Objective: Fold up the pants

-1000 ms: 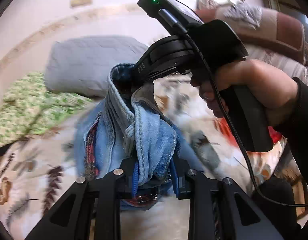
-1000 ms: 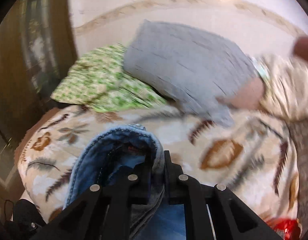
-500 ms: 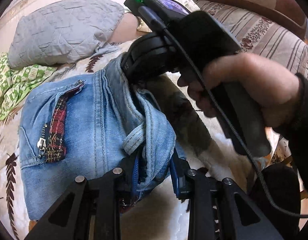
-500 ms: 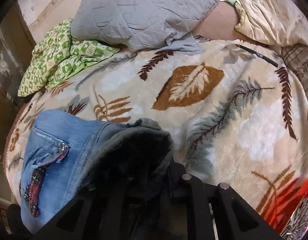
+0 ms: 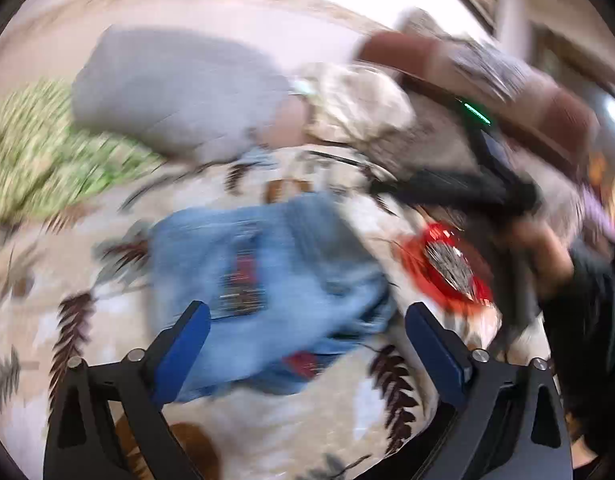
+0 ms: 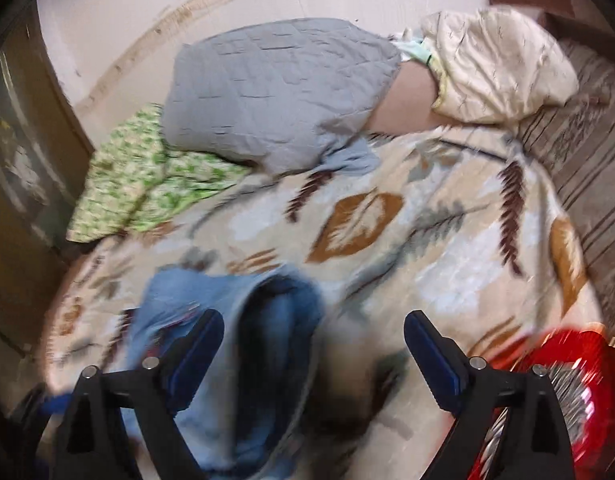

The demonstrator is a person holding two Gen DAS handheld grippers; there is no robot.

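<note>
The light blue denim pants (image 5: 267,280) lie in a folded heap on the leaf-patterned blanket (image 5: 299,420), with a red plaid patch showing. My left gripper (image 5: 305,322) hangs above them, its jaws opening wide and nothing pressed between the blue pads. In the right wrist view the pants (image 6: 247,344) lie under and just ahead of my right gripper (image 6: 309,334), whose jaws are also opening, clear of the cloth. The right gripper's black body (image 5: 467,188) and the hand holding it show blurred at the right of the left wrist view.
A grey quilted pillow (image 6: 275,92), a green patterned cloth (image 6: 147,184) and a cream pillow (image 6: 495,64) lie at the far end of the bed. A red patterned patch (image 6: 555,364) sits on the blanket at the right. A wooden door (image 6: 23,160) stands left.
Both grippers let go of the pants and opened wide. The pants dropped onto the blanket, and both grippers pulled back from them.
</note>
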